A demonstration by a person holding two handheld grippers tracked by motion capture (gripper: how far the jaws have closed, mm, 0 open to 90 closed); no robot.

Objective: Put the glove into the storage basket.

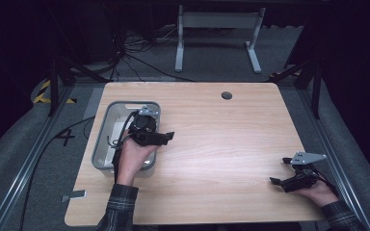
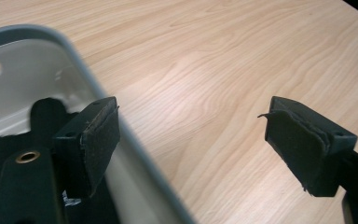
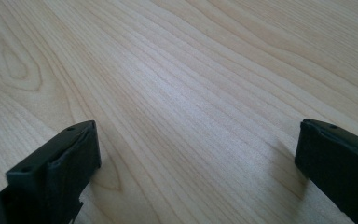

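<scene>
While two released tongs, left tongs (image 1: 166, 137) and right tongs (image 1: 280, 171), hold nothing, one grey bin (image 1: 107, 115) sits at the table (image 1: 221, 134) left, its white interior clearest in the left gripper view.

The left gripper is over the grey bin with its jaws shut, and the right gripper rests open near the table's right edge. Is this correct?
Not quite: the left gripper has its jaws wide apart, as the left gripper view shows. It is over the grey bin, and the right gripper is open.

Dark room; grey carpet floor (image 1: 212, 57) seen w/ cables (image 1: 130, 53), a white frame (image 1: 217, 29) set behind the desk (image 1: 221, 134).
</scene>
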